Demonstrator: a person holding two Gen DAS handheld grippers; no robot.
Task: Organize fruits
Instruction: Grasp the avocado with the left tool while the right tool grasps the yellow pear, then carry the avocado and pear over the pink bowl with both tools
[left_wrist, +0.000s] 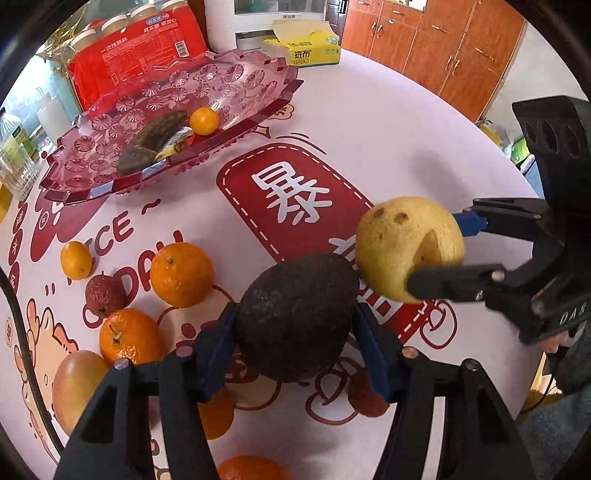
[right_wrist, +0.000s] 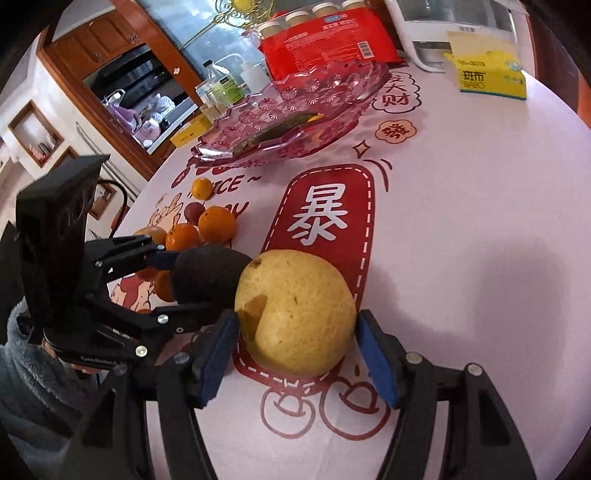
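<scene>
Avocado clamped in left gripper, above table. Yellow fruit clamped in right gripper, beside it. Oranges, lychee on table left. Pink tray behind holds dark banana, kumquat.

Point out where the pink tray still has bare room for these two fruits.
The pink tray is bare across its far half, toward the red package. Its near side is crowded: a blackened banana and a small orange lie there.
</scene>
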